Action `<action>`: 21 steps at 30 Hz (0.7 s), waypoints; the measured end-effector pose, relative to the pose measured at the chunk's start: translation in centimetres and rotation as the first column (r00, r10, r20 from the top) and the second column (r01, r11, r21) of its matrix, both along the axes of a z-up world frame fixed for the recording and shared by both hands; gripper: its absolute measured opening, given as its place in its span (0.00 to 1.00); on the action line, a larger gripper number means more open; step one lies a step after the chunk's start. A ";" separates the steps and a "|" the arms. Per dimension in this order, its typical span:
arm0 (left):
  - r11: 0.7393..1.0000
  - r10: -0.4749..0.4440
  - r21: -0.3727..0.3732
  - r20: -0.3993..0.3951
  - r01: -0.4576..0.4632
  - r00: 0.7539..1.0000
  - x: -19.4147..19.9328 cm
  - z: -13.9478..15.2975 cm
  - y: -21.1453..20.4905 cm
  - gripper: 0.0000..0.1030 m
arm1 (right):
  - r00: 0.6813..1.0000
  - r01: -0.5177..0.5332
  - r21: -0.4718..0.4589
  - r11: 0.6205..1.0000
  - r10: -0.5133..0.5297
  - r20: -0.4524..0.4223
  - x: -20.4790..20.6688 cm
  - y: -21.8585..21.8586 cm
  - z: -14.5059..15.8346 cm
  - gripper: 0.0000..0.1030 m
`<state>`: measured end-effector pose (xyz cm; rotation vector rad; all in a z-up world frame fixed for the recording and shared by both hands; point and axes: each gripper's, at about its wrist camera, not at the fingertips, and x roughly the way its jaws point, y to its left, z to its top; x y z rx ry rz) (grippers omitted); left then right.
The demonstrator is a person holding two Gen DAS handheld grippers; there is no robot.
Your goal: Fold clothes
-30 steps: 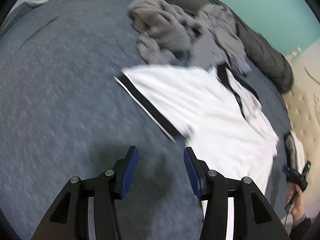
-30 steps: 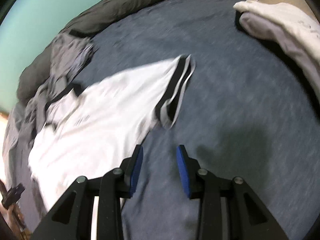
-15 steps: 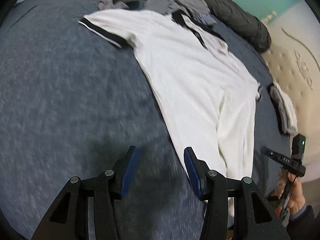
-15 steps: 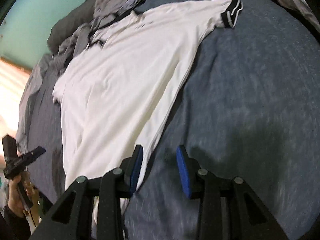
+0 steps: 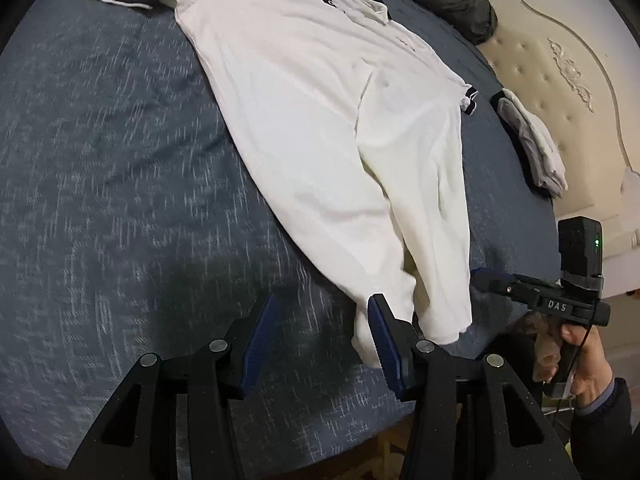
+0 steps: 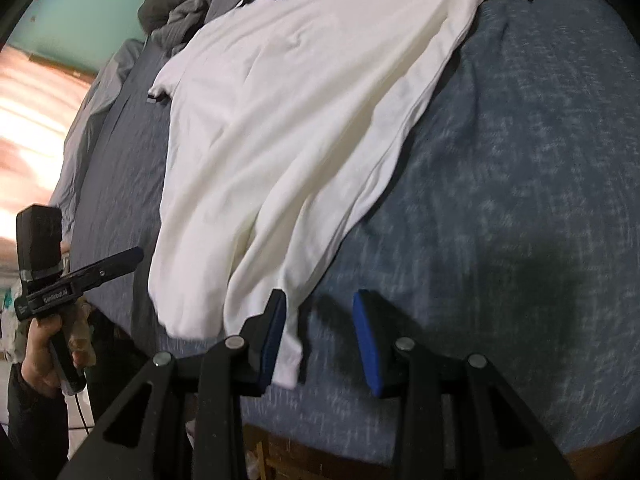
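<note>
White polo shirt (image 5: 320, 120) lies flat on bed (image 5: 100, 160), hem at frame bottom. Left tool (image 5: 320, 336) and right tool (image 6: 320, 336) both part-open, empty; hem corners just beside inner pads, prob. not touching.

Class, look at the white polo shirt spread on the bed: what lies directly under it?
Under the white polo shirt lies the dark blue bedspread, which shows all around it. Whatever else might lie beneath is covered by the fabric.

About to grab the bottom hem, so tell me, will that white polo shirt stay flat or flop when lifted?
The white polo shirt will probably flop: it already lies rumpled on the bed. It looks thin, so likely light. Lifted from one corner, it would probably sag.
</note>
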<state>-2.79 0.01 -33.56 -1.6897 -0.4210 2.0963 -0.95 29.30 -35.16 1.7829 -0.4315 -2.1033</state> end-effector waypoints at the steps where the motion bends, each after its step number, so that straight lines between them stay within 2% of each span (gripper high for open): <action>1: 1.000 -0.001 0.001 0.002 0.001 1.000 0.1 -0.1 0.1 0.50 | 1.000 -0.002 -0.004 1.000 0.002 0.004 0.2 -0.2 0.0 0.34; 11: 0.997 0.003 0.083 0.004 -0.004 1.000 1.7 0.0 0.7 0.50 | 1.000 -0.002 -0.023 1.000 0.002 0.029 1.4 -2.1 -0.8 0.34; 19: 0.995 -0.034 0.093 0.007 0.033 0.999 2.5 -0.6 2.2 0.49 | 0.999 -0.029 -0.040 0.999 0.030 0.040 2.3 -2.9 -0.9 0.34; 21: 0.995 -0.041 0.095 0.008 0.040 0.999 2.5 -0.7 2.6 0.49 | 0.999 -0.034 -0.038 0.999 0.035 0.032 2.3 -3.1 -0.9 0.24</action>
